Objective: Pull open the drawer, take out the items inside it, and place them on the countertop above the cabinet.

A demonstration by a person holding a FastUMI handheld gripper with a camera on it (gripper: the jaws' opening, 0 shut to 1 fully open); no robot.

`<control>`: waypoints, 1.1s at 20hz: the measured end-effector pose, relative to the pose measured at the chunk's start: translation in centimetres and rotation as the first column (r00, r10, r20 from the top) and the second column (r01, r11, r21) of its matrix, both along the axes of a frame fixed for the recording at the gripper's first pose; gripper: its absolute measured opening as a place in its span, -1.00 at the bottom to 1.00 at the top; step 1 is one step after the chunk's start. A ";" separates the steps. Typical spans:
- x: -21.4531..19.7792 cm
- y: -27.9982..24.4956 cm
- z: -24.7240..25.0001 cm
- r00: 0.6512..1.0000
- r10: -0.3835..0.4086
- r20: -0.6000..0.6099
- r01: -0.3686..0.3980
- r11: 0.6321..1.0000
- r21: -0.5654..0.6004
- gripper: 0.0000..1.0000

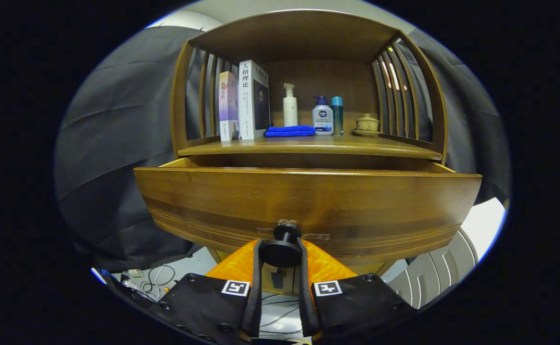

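The tongs are clamped on the round black knob of the brown wooden drawer, one finger pressing each side. The drawer stands pulled out below the cabinet's wooden tabletop, which carries two upright books, a folded blue cloth, three bottles and a small lidded cup.

The one camera rides on the gripper and looks forward along its two fingers, which close around the round knob of the drawer. It sits low and very near the drawer front, level with the knob, facing the wooden cabinet head-on. From there it looks slightly upward to the far countertop and the shelf roof, while dark cloth spreads left and right beyond.
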State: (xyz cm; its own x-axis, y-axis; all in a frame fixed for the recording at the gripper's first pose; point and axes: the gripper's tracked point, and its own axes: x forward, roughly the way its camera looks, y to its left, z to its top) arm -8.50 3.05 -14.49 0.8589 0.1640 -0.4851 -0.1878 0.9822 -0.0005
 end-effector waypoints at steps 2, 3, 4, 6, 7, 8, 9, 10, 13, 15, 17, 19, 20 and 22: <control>-0.5 0.0 0.1 1.000 0.012 0.000 -0.012 1.000 -0.004 -0.31; -0.8 0.0 0.2 1.000 0.013 -0.003 -0.013 1.000 -0.001 -0.31; -1.2 0.0 0.2 1.000 0.013 -0.007 -0.013 1.000 0.004 -0.31; -2.0 0.0 0.2 1.000 0.015 -0.016 -0.015 1.000 0.012 -0.31; -2.2 0.1 0.2 1.000 0.020 -0.017 -0.020 1.000 0.012 -0.31; -2.7 0.0 0.1 0.999 0.025 -0.020 -0.025 1.000 0.010 -0.31; -2.9 0.0 0.0 0.999 0.029 -0.024 -0.028 1.000 0.008 -0.31; -3.4 0.0 -0.3 0.999 0.034 -0.031 -0.034 0.999 0.005 -0.31; -4.3 0.0 0.2 0.999 0.040 -0.015 -0.040 0.999 0.005 -0.30; -5.0 0.1 0.1 0.999 0.048 -0.009 -0.048 0.999 -0.001 -0.31; -5.4 0.1 0.0 0.998 0.058 0.001 -0.058 0.998 -0.012 -0.31; -5.5 0.1 0.0 0.998 0.061 0.009 -0.061 0.998 -0.018 -0.31; -5.6 0.1 -0.1 0.998 0.059 0.010 -0.058 0.998 -0.015 -0.31; -5.6 0.0 0.3 0.998 0.054 0.031 -0.054 0.999 -0.009 -0.02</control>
State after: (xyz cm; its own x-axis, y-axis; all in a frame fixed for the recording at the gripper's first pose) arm -14.08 3.04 -14.20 0.8636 0.2067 -0.4599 -0.2402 0.9706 -0.0148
